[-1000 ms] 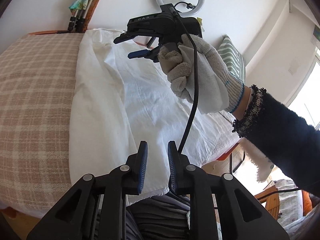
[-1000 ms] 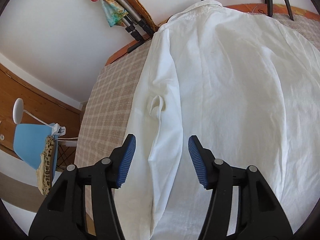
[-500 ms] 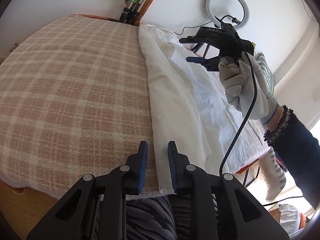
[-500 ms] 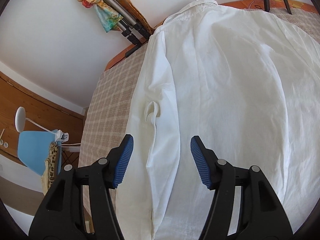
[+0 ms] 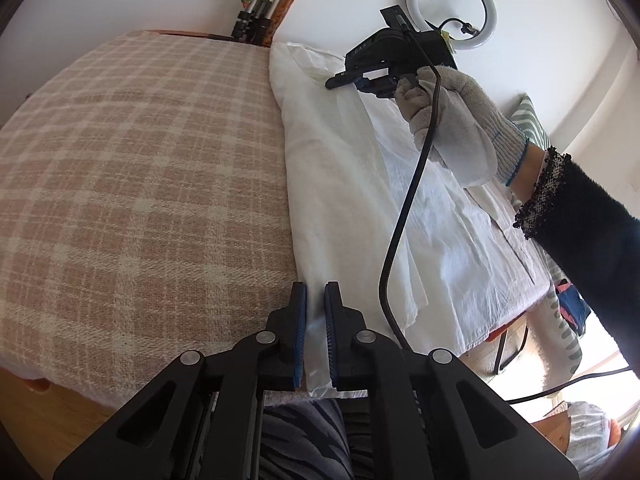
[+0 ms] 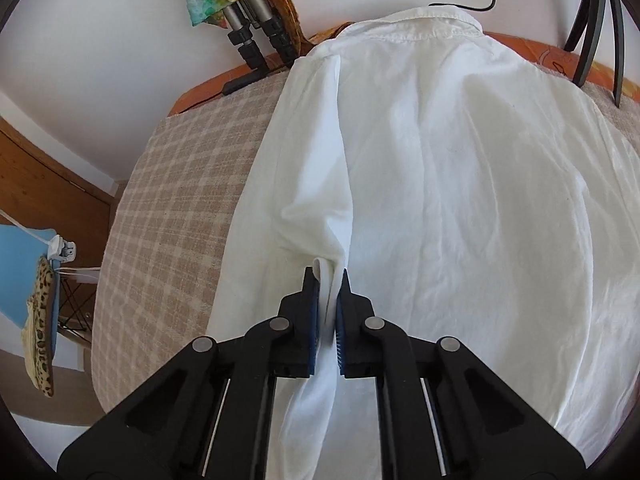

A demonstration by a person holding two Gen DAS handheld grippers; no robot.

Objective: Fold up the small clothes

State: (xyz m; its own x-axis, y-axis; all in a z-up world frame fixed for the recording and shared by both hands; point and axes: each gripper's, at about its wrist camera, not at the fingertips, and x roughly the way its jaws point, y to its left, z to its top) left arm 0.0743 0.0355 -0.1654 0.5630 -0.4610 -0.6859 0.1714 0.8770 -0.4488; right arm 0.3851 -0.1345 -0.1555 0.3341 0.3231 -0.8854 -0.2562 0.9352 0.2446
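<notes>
A white shirt (image 6: 460,200) lies flat on a checked tablecloth (image 5: 140,168), collar at the far end; it also shows in the left wrist view (image 5: 340,184). My right gripper (image 6: 328,280) is shut on a bunched fold of the shirt's sleeve edge; in the left wrist view it (image 5: 352,78) sits low over the shirt near the collar end, held by a gloved hand. My left gripper (image 5: 315,300) has its jaws nearly closed over the shirt's near hem edge, with white cloth between the pads.
A ring light (image 5: 451,8) and tripod legs (image 6: 256,44) stand against the far wall. A black cable (image 5: 404,216) hangs from the right gripper across the shirt. A blue chair (image 6: 36,264) stands left of the table. The table's edge (image 5: 60,384) is close on the left.
My right gripper has lowered onto the shirt and closed on the sleeve fold; it was open before. My left gripper has shifted over the shirt's near hem edge.
</notes>
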